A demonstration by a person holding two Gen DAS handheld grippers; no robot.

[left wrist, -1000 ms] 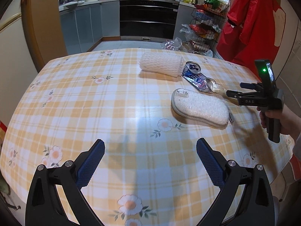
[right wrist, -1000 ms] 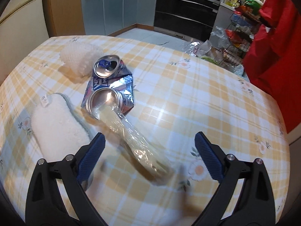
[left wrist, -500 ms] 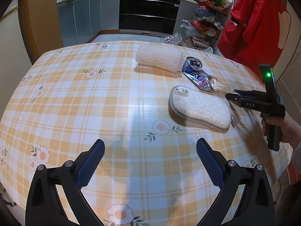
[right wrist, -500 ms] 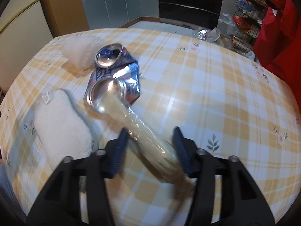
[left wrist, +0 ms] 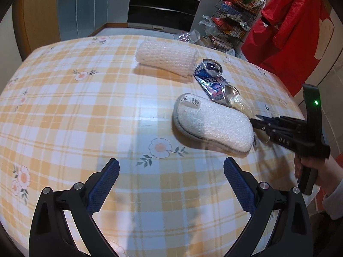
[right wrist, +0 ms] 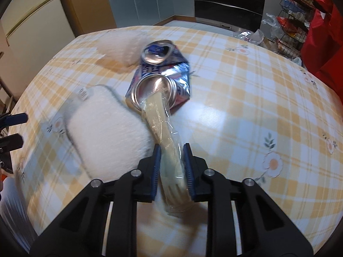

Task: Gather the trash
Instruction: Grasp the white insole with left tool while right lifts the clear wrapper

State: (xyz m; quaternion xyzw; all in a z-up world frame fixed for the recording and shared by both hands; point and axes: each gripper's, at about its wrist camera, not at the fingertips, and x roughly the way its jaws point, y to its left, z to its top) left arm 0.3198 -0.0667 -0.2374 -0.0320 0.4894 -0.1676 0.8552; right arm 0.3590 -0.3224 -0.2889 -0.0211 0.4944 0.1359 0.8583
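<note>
My right tongs [right wrist: 171, 167] are closed on the clear wrapper [right wrist: 165, 132], both blue pads pressed against its sides near its near end, with the tail of the plastic sticking out behind the pads. The wrapper holds something pale and long; its far end lies on the bottom rim of the crushed can [right wrist: 159, 79]. The can lies flattened on the surface [right wrist: 246, 107], top rim toward the far edge, well in from the right edge. Just to the left of the wrapper sits the white pad [right wrist: 107, 135], touching or nearly touching my left finger; I cannot tell which. Beyond the can, toward the far edge, lies the foam roll [left wrist: 166, 59], its right end just beside the can's top.

My left tongs [left wrist: 171, 184] are wide apart and hold nothing, hovering over the near part of the surface with bare checked cloth between the pads. In that view the right tongs [left wrist: 260, 122] reach in from the right edge, tips at the wrapper [left wrist: 238, 103] just behind the pad [left wrist: 211, 125].

Open room: the whole left half of the surface and the near middle carry nothing; on the right side, the stretch from the can [left wrist: 211, 75] to the right edge is bare cloth too.
</note>
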